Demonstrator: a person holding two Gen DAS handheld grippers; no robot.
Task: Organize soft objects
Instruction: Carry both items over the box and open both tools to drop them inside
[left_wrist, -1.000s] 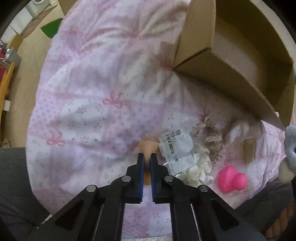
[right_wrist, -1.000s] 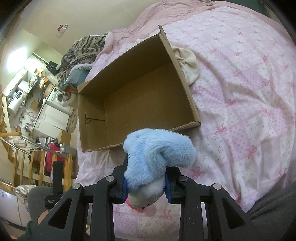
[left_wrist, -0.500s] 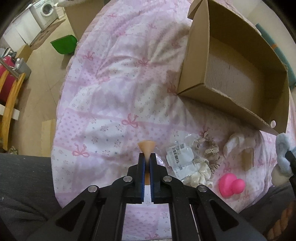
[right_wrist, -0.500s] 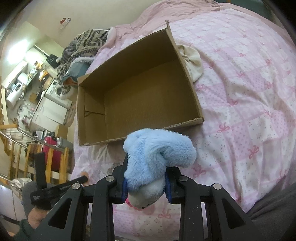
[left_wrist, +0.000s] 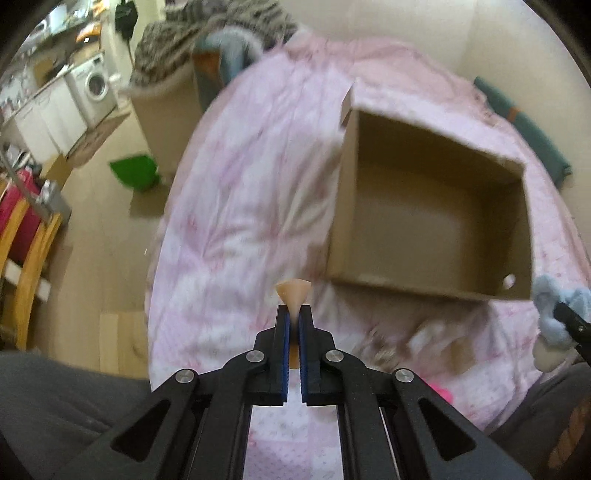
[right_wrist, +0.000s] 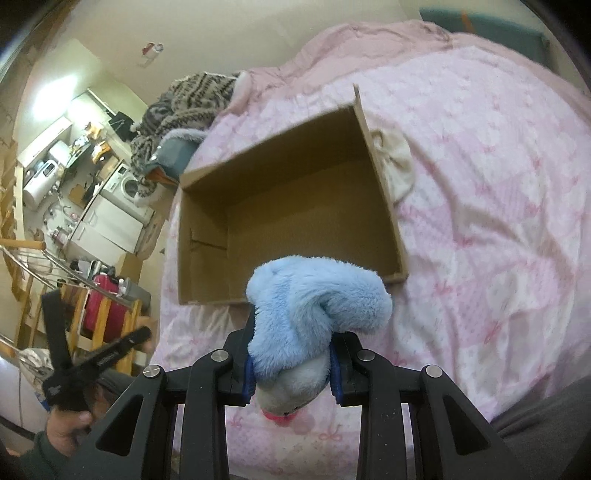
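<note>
My left gripper (left_wrist: 294, 320) has its fingers pinched nearly together on a small peach-coloured soft piece (left_wrist: 293, 291), held over the pink bedspread (left_wrist: 229, 206) just short of the open cardboard box (left_wrist: 436, 236). My right gripper (right_wrist: 291, 373) clamps a blue plush toy (right_wrist: 314, 310) at the box's (right_wrist: 295, 206) near edge.

No text, label, brand, number or sign can be read in either view. The only lettering in sight is a short white marking on the arm of the left hand-held gripper (right_wrist: 107, 354), seen from the right wrist camera — too small and blurred to make out. The cardboard box (right_wrist: 207, 236) shows plain brown walls, and the left wrist view is motion-blurred throughout — nothing legible there.
</note>
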